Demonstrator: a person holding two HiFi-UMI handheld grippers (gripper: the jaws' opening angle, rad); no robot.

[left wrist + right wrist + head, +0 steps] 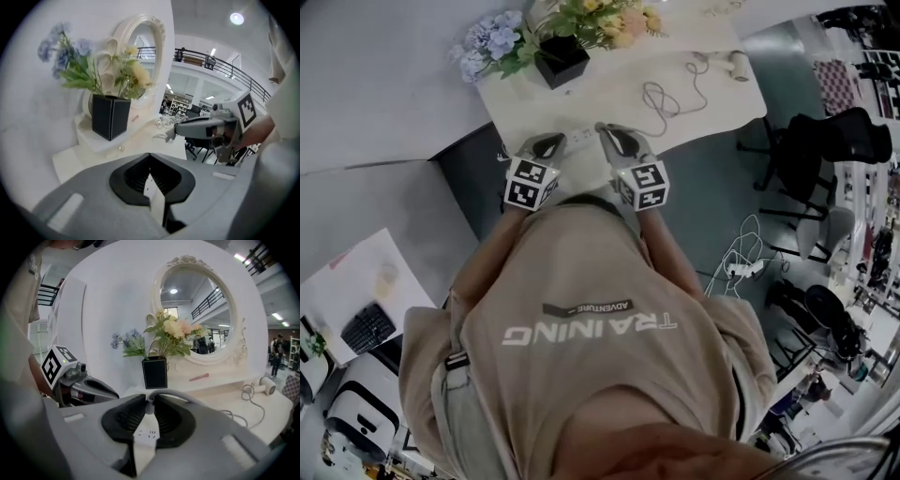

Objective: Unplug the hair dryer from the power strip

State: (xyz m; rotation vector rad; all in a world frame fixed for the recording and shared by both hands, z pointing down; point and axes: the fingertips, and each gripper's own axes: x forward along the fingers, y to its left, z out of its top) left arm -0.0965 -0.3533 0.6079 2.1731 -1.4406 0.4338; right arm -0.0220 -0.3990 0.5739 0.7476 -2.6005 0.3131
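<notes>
Right gripper view looks down the right claw (pixel 149 401), whose two jaws are pressed onto one small pale plug (pixel 148 408). One grey cord (pixel 180 393) bends away from the plug to the claw's right. Just below the plug, between the jaws and running back toward the camera, lies one white strip (pixel 146 434) with its socket slots showing. The plug sits against the strip's far end; whether its pins are seated cannot be told.

To the right claw's left, close by, is the left claw (pixel 115 392), which carries a marker cube as the right one does, two cubes in all. In its own view, its two jaws pinch the strip edge-on, with their tips meeting above it.

Ahead of both claws one black vase (pixel 154 373) holds flowers in two bunches, blue and pale yellow. Behind it stands one oval mirror (pixel 197 310). One pink stick (pixel 199 377) lies on the ledge under the mirror.

One dryer (pixel 267 386) lies far to the right of the right claw on the table (pixel 272 408), well apart from both claws, and the cord lies in loops between it and them.
</notes>
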